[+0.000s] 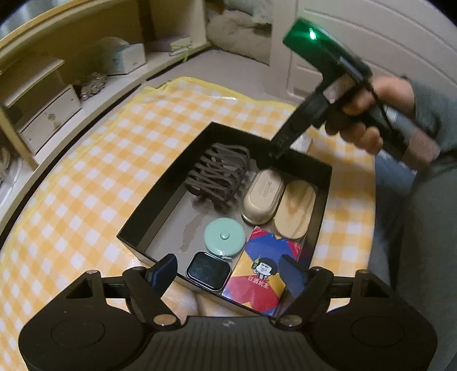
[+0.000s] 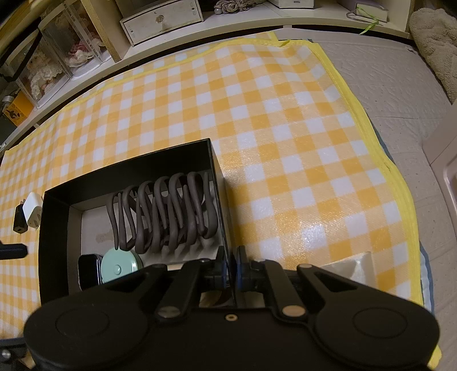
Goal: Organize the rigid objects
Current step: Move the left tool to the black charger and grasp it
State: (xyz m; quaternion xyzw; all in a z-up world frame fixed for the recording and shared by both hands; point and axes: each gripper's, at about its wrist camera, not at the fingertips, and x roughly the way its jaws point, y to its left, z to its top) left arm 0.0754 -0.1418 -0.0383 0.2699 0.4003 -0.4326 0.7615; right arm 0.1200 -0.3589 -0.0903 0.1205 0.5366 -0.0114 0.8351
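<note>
A black open box [image 1: 160, 185] stands on the yellow checked cloth [image 1: 100, 171]. Inside lie a brown coiled rack [image 1: 217, 174], a gold tin [image 1: 262, 197], a wooden oval [image 1: 294, 211], a mint round tape measure [image 1: 224, 238], a black square case [image 1: 208, 271] and a colourful card pack [image 1: 262, 274]. My left gripper [image 1: 227, 274] is open above the box's near corner, and nothing is pressed between its pads. My right gripper [image 2: 232, 268], held by a hand [image 1: 368, 114], is shut on the box's side wall [image 2: 220, 182]; its tip also shows at the far wall.
A white charger [image 2: 32, 212] and a black one [image 2: 19, 221] lie on the cloth left of the box. Shelves with a white drawer unit [image 2: 162, 20] and display cases [image 2: 57, 54] line the far side. Grey padding [image 2: 400, 114] borders the cloth on the right.
</note>
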